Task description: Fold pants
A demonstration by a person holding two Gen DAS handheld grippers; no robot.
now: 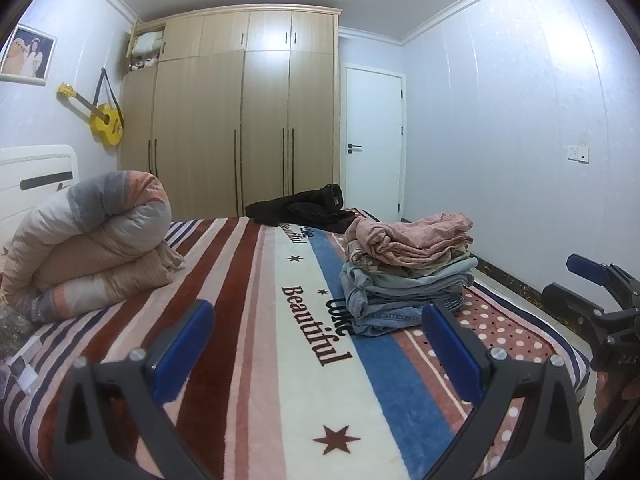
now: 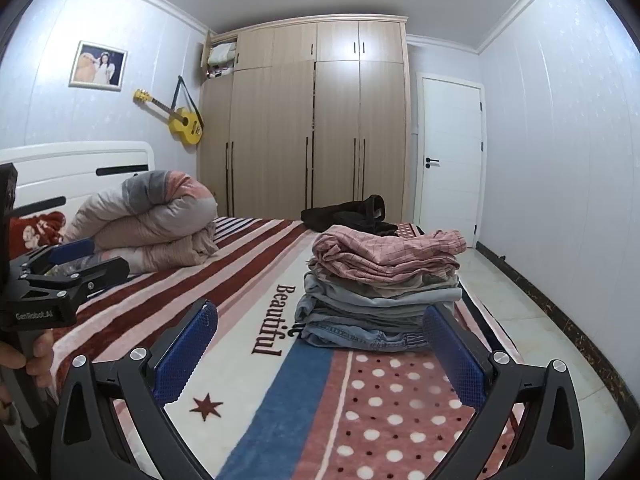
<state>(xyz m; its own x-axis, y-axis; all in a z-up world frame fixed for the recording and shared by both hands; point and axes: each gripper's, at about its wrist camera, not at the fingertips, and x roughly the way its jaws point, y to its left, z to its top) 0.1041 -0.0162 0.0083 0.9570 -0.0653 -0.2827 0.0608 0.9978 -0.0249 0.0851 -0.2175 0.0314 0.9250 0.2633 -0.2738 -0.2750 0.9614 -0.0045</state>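
A rolled quilt [image 2: 160, 224] lies on the striped blanket [image 2: 256, 272] near the white headboard [image 2: 76, 168]. A yellow guitar [image 2: 180, 120] hangs beside the wardrobe [image 2: 312, 120], below a framed photo [image 2: 98, 66]. The white door [image 2: 450, 152] is closed.

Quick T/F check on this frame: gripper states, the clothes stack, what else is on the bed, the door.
1. Both the left gripper and the right gripper are open and hold nothing. True.
2. The top of the stack of folded clothes is a pink checked garment. True.
3. The dark garment lies on top of the stack. False: it lies apart, further back on the bed.
4. The rolled quilt is on the floor. False: it is on the striped blanket.
5. The white door stands open. False: it is shut.
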